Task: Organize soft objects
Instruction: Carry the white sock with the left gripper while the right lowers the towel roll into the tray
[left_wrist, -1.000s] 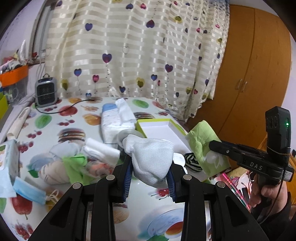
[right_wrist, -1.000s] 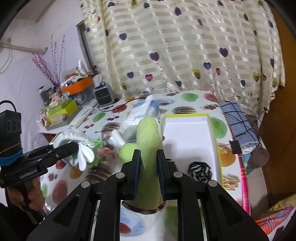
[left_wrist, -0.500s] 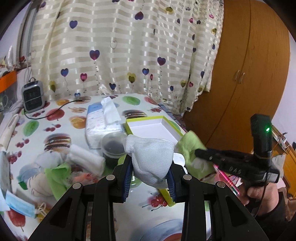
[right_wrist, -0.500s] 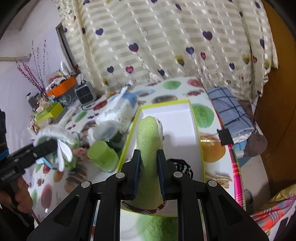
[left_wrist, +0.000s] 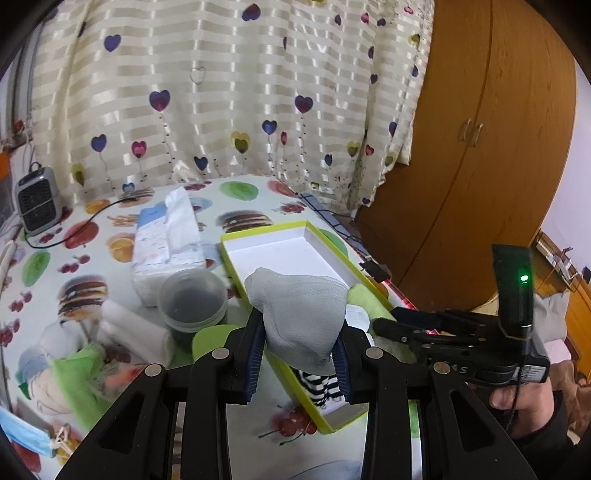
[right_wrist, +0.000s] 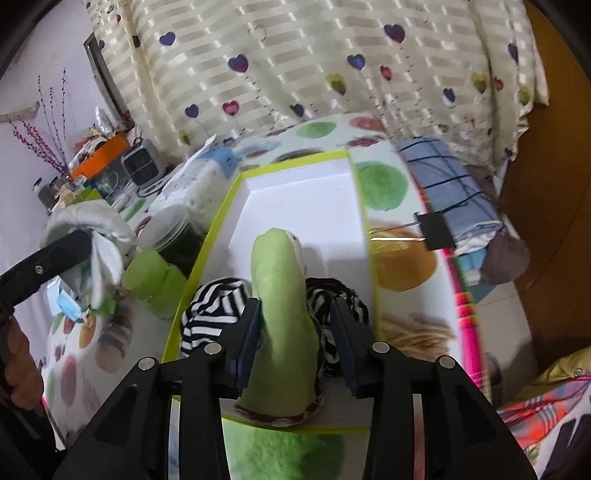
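My left gripper (left_wrist: 300, 354) is shut on a grey-white sock (left_wrist: 303, 314), held above the near end of a green-rimmed white box (left_wrist: 284, 247). My right gripper (right_wrist: 297, 332) has its jaws spread wide, with a green sock (right_wrist: 282, 291) lying between them inside the box (right_wrist: 306, 192), on black-and-white striped socks (right_wrist: 210, 314). The striped socks also show in the left wrist view (left_wrist: 319, 384). The right gripper shows at the right of the left wrist view (left_wrist: 384, 325); the left one at the left of the right wrist view (right_wrist: 66, 247).
A pile of soft items (left_wrist: 88, 354), a tissue pack (left_wrist: 166, 240), a clear jar (left_wrist: 192, 299) and a green roll (right_wrist: 151, 280) lie left of the box. A small heater (left_wrist: 37, 203) stands at the back. Folded blue cloth (right_wrist: 447, 195) and a binder clip (right_wrist: 432, 230) sit at the table's right edge.
Both grippers moved toward the box. The right gripper lowered the green sock into the box and opened its jaws. The left gripper still holds its sock.
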